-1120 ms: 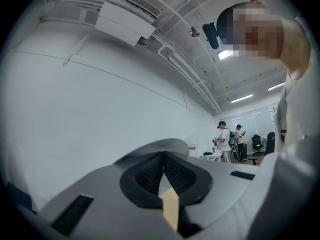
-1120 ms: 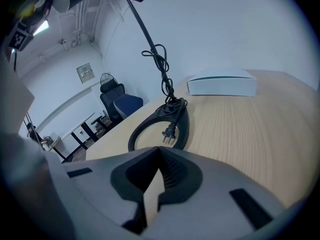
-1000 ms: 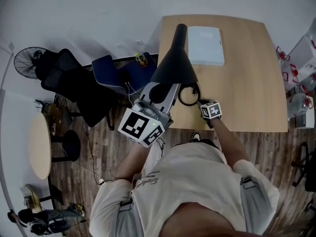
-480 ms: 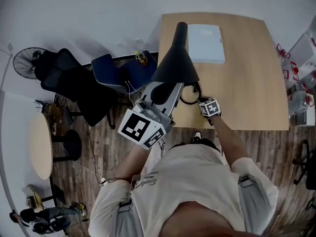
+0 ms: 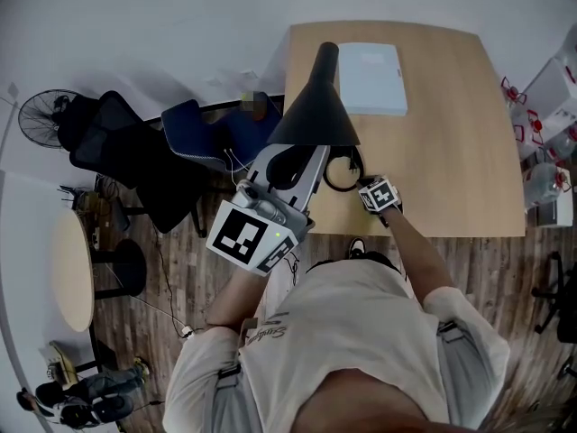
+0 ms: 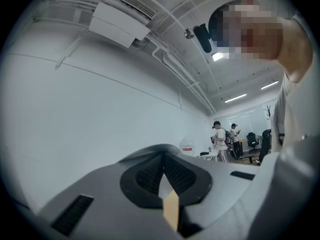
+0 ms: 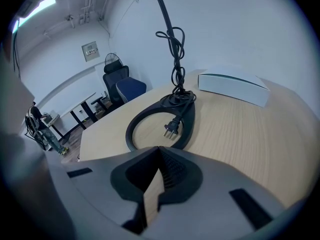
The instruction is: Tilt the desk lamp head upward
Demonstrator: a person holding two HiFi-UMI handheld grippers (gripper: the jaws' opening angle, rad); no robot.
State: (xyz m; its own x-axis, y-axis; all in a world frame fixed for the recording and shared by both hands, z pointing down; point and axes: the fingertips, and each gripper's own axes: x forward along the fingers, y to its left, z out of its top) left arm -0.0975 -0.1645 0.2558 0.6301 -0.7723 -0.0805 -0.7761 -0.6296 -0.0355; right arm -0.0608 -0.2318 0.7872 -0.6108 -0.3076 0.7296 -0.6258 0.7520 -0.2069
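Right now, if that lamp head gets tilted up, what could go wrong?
The left gripper has shut jaws and no hold on the lamp head, so a push may slip off. The ring base sits near the desk edge, unheld; it might slide or tip. The loose plug could snag.

I see a pale wooden surface (image 5: 451, 152) set against a white wall (image 5: 135, 25), over dark plank floor (image 5: 180, 282). Left of it are a blue chair (image 5: 194, 129), a black office chair (image 5: 113, 147), a floor fan (image 5: 41, 115) and a round table (image 5: 72, 264). Overhead hang an air-conditioning unit (image 6: 120, 21) and strip lights (image 6: 237, 98).
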